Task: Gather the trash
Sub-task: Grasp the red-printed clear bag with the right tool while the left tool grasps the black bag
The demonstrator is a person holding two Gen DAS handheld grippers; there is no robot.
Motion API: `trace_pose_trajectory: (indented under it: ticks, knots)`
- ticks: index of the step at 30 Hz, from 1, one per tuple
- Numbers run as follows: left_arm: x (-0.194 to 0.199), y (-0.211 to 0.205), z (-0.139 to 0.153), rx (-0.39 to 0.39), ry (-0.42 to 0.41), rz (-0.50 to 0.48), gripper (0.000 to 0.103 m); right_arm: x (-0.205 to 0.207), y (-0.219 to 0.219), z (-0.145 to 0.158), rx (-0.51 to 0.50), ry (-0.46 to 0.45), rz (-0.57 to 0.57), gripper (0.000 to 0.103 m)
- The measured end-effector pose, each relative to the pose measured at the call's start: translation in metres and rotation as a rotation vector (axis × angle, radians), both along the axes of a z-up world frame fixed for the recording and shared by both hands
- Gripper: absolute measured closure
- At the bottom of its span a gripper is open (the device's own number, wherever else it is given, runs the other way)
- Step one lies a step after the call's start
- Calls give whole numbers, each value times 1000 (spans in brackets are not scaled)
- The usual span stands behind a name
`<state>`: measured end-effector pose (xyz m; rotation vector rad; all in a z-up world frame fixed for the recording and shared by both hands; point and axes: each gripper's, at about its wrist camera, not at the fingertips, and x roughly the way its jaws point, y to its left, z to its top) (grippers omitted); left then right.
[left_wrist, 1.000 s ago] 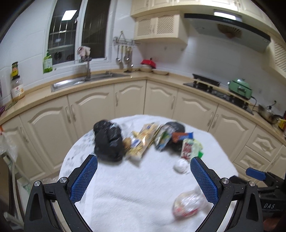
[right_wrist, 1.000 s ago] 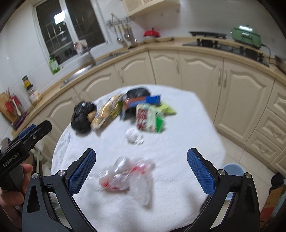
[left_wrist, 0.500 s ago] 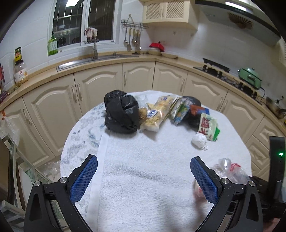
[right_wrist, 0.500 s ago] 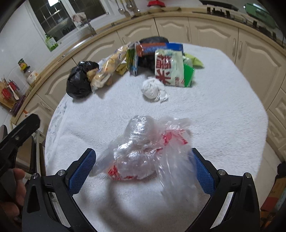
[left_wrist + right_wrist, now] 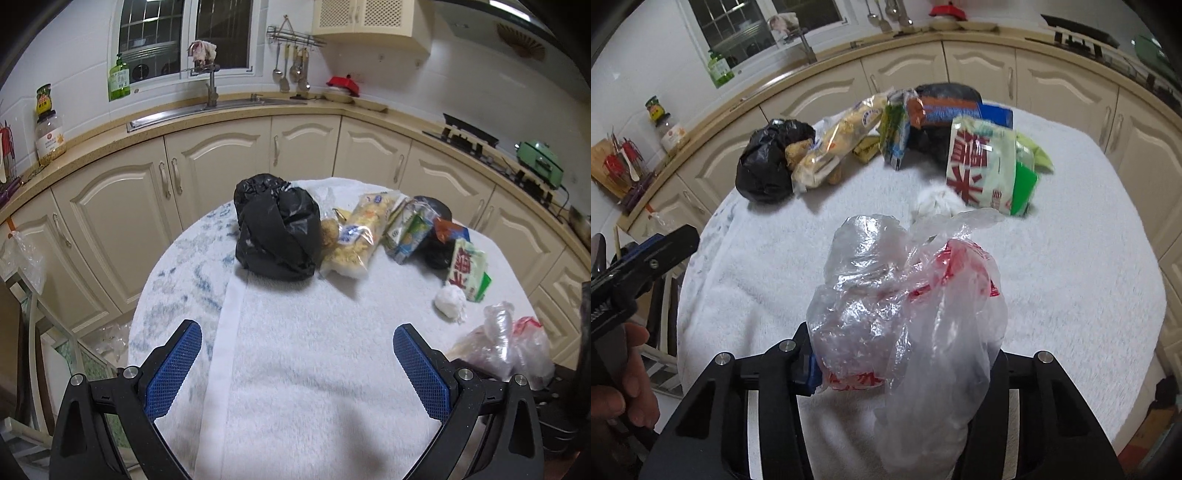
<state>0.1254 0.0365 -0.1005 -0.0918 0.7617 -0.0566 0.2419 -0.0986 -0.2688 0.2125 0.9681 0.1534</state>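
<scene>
Looking along your left gripper [image 5: 297, 363], you see its blue pads spread wide with only the white towel of the worktop [image 5: 317, 369] between them, so it carries nothing. The black trash bag [image 5: 277, 229] lies straight ahead of it and a little to the left, well apart, at the far edge of the towel. To the right of that bag runs the row of snack wrappers [image 5: 360, 232], and the crumpled white wad [image 5: 450, 301] sits off to the right of the pads. The clear plastic bag [image 5: 498, 347] is just beside the right pad, on its outer side, so this hand is not the one for it.

Through the right wrist view, your right gripper [image 5: 905, 373] has just been closing, and the clear plastic bag [image 5: 908, 314] now fills the space between its jaws; the left pad presses its crinkled side, the right pad is hidden behind the film. The bag stands lengthwise along the gripper's pointing line, its loose mouth ahead toward the white wad [image 5: 938, 201]. Judging by this, the black trash bag [image 5: 768, 166] lies ahead and left of your loaded hand, nearer your empty left one.
</scene>
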Motion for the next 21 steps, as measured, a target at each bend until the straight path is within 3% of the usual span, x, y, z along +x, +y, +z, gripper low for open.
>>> trace_pose_trajectory:
  ticks: [14, 21]
  knots:
    - [122, -14, -17, 9, -28, 107, 1, 72, -12, 26, 8, -83, 38, 53]
    - [204, -23, -47, 36, -6, 165, 1, 99, -15, 30, 29, -93, 58, 53]
